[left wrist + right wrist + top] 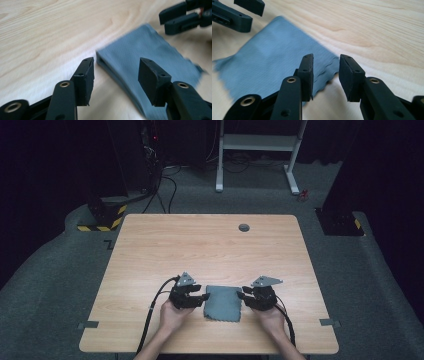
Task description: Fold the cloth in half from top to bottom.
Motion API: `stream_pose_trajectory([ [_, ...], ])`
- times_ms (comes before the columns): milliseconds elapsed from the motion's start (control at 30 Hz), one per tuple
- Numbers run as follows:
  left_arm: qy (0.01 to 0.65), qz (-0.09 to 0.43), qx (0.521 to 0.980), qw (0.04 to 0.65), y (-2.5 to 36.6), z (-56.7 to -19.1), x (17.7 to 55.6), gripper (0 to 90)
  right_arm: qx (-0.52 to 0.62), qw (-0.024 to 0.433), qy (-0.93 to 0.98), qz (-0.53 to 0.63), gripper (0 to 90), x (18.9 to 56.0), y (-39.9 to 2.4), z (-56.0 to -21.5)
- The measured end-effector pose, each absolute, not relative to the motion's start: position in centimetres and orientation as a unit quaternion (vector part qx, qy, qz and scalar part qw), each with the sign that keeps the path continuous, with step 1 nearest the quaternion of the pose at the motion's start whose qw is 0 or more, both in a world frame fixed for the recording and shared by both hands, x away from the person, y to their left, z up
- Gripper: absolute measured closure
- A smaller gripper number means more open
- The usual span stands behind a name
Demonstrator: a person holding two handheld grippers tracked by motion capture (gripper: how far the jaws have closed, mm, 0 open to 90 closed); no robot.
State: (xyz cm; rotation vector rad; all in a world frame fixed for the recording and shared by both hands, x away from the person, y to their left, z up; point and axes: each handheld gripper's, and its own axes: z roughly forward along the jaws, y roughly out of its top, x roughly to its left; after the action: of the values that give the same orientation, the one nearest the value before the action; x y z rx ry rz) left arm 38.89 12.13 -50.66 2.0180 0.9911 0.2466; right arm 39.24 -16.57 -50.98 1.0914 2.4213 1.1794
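Lying folded between both tongs, grey cloth [223, 302], left tongs [204, 297] and right tongs [241, 295] parted, gripping nothing

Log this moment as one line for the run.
cloth: folded, flat on table | left tongs: open, at left edge | right tongs: open, at right edge

The high view is bright on the wooden table [210, 250] while the room behind sinks into near-black, with no detail in the dark corners. Light falls from above, leaving small soft shadows under the hands. In both gripper views the wood is washed pale, almost glaring, the grey cloth [140, 60] has smeared, motion-blurred edges, and the near black jaws look sharp but large and stretched
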Motion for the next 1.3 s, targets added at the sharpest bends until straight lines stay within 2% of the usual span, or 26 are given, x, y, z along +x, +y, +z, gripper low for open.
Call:
stream_pose_trajectory([
  [300,0.41,0.128,0.821,0.375,10.9,-51.7,41.8,50.7,0.397,0.112,0.825,0.385,65.9,41.3,-15.8,-52.0],
  [433,0.386,0.133,0.834,0.372,10.6,-51.8,41.7,61.6,0.365,0.137,0.845,0.366,77.6,41.0,-15.4,-51.9],
  [533,0.381,0.116,0.835,0.381,10.8,-51.8,41.8,71.0,0.355,0.124,0.854,0.36,87.5,41.3,-15.4,-51.8],
  [633,0.382,0.094,0.832,0.39,11.1,-51.9,42.1,81.5,0.345,0.127,0.86,0.356,89.1,41.4,-15.3,-51.7],
  [700,0.383,0.094,0.832,0.391,11.0,-51.9,42.1,85.4,0.344,0.131,0.859,0.355,89.4,41.4,-15.2,-51.7],
  [1300,0.407,0.123,0.807,0.41,11.1,-51.5,43.8,86.7,0.365,0.145,0.847,0.357,89.4,43.8,-14.8,-50.7],
])
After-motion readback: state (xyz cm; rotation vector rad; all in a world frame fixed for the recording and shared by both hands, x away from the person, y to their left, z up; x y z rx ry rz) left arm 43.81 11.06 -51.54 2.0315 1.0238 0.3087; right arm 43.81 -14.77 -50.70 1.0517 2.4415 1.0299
